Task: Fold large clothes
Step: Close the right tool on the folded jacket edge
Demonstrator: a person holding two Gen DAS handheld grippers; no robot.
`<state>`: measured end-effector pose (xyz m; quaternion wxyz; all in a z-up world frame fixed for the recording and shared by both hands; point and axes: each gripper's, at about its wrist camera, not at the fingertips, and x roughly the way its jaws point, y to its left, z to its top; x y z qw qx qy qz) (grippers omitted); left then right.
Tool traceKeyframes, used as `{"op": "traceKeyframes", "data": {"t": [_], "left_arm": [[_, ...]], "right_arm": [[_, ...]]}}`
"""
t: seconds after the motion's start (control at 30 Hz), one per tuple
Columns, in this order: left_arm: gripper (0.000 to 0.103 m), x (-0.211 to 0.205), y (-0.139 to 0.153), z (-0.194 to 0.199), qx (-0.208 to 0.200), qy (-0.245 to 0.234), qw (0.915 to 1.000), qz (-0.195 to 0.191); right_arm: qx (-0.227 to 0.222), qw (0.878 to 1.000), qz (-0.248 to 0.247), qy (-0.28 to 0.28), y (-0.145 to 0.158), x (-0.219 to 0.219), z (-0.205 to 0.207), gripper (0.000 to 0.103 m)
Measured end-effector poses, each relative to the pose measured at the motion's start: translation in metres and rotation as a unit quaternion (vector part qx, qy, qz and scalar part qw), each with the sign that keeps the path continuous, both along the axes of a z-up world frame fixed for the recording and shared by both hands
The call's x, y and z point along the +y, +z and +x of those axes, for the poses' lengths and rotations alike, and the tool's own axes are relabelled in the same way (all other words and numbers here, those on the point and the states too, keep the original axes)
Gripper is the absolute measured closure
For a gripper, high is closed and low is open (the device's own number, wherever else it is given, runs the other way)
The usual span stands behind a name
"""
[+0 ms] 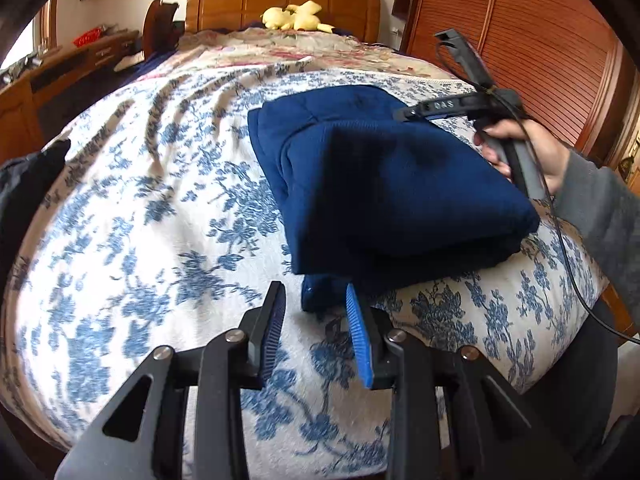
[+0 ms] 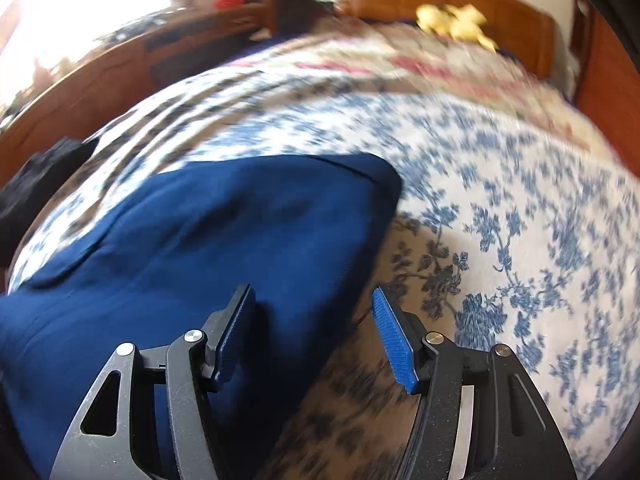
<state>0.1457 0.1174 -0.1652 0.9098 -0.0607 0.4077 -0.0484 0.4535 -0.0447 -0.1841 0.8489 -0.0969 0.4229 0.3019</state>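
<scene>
Garment [image 1: 384, 184]: navy, folded into a thick block, lying on the bedspread [image 1: 140, 240] near the foot of the bed; one small corner pokes out from under its near edge.

Left gripper [image 1: 316, 308]: jaws parted, nothing pinched; that protruding corner lies just beyond the tips, clear of the blue pads [image 1: 358, 336].

Right gripper [image 2: 312, 312]: jaws spread wide over the garment's right edge, no cloth between them; view blurred. A hand [image 1: 524, 152] in a grey sleeve [image 1: 600, 208] holds it.

Surroundings: yellow plush [image 1: 296, 16] by the wooden headboard [image 1: 240, 4]; slatted wardrobe [image 1: 540, 40] to the right.
</scene>
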Motion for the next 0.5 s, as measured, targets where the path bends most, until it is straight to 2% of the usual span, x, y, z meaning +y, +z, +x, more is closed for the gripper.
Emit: {"op": "traceKeyframes", "data": {"t": [0.13, 0.23, 0.4, 0.47, 0.5], "left_arm": [[0.074, -0.004, -0.004, 0.009, 0.005, 0.003, 1.0, 0.006], [0.074, -0.004, -0.004, 0.011, 0.005, 0.005, 1.0, 0.001], [0.073, 0.0, -0.006, 0.012, 0.006, 0.006, 0.9999, -0.011], [0.073, 0.001, -0.007, 0.013, 0.007, 0.009, 0.9998, -0.018], [0.074, 0.001, -0.007, 0.013, 0.003, 0.009, 0.9998, -0.019]], "right_arm": [[0.046, 0.998, 0.033, -0.024, -0.012, -0.006, 0.031, 0.028], [0.085, 0.994, 0.058, -0.029, -0.019, -0.006, 0.045, 0.027], [0.112, 0.989, 0.087, -0.035, -0.023, -0.003, 0.056, 0.027], [0.12, 0.987, 0.098, -0.032, -0.025, -0.004, 0.059, 0.029], [0.132, 0.985, 0.11, -0.021, -0.027, -0.003, 0.059, 0.042]]}}
